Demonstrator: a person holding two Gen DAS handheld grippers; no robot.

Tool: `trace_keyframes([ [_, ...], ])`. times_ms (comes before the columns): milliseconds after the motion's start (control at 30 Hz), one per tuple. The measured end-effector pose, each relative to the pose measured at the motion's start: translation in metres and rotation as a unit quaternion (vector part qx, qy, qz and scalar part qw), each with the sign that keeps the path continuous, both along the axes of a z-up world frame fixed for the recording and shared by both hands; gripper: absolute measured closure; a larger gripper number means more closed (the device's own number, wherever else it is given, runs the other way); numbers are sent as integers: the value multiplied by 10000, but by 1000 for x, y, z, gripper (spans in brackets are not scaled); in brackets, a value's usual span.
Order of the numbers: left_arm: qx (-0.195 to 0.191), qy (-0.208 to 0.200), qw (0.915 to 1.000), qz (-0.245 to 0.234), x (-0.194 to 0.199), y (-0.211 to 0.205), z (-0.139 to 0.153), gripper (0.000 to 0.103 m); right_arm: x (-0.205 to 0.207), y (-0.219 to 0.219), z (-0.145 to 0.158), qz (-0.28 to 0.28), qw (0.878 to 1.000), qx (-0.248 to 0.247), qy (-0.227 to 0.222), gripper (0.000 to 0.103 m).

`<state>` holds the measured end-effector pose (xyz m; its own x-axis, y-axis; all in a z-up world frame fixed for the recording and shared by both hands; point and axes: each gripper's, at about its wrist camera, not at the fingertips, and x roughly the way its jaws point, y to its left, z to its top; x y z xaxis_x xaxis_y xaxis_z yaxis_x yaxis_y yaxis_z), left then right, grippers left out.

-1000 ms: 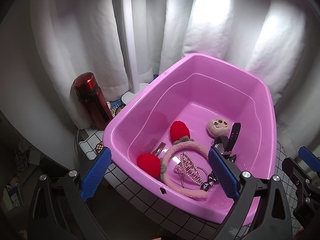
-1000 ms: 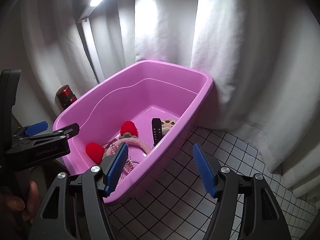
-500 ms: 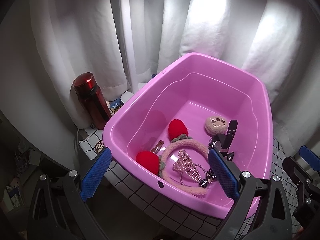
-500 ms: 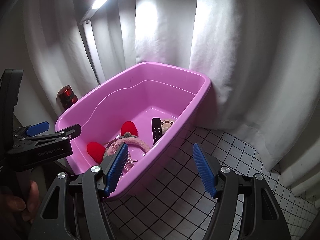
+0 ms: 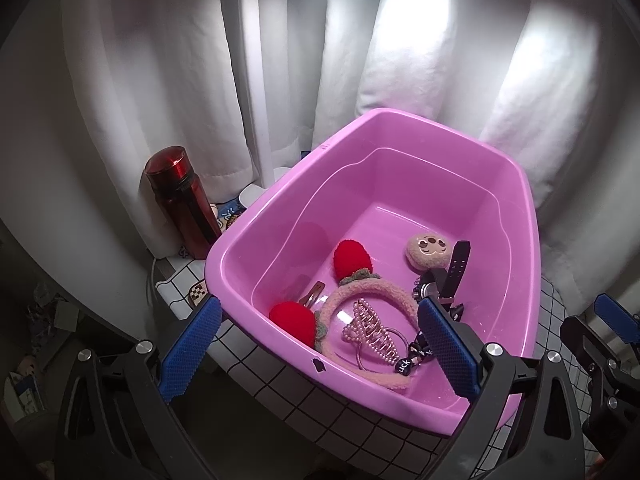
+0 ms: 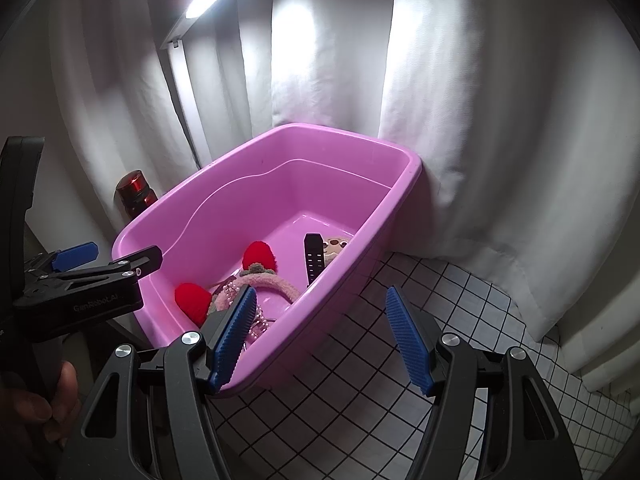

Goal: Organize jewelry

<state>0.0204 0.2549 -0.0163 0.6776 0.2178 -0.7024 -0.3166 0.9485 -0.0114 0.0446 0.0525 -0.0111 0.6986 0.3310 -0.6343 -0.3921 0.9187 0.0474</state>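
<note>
A pink plastic tub (image 5: 516, 280) (image 6: 280, 184) stands on a white tiled table. Inside lie a fluffy pink headband with red pom-poms (image 5: 352, 260) (image 6: 260, 256), a pearl claw clip (image 5: 370, 330), a metal snap clip (image 5: 312, 293), a beige plush face piece (image 5: 428, 250) (image 6: 334, 245) and a black-strapped watch (image 5: 456, 268) (image 6: 313, 258). My left gripper (image 5: 320, 348) is open and empty, above the tub's near rim. My right gripper (image 6: 320, 336) is open and empty, over the tub's right rim.
A red bottle (image 5: 180, 204) (image 6: 134, 192) stands left of the tub against white curtains. The white tiled tabletop (image 6: 400, 360) stretches to the right of the tub. The left gripper's body (image 6: 80, 288) shows at the left of the right wrist view.
Both grippers have drawn back slightly from the tub, so it appears a little farther away. Nothing in the tub has moved.
</note>
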Motion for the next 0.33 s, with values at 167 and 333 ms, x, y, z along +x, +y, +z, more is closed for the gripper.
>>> trace_keyframes([
  [167,-61,69,10000,6,2,-2,0,6,0,0,0,-2,10000,0,-2,39],
  [333,-129,180,9997,60,3,1,-4,6,-1,-1,0,-6,10000,3,-2,39],
])
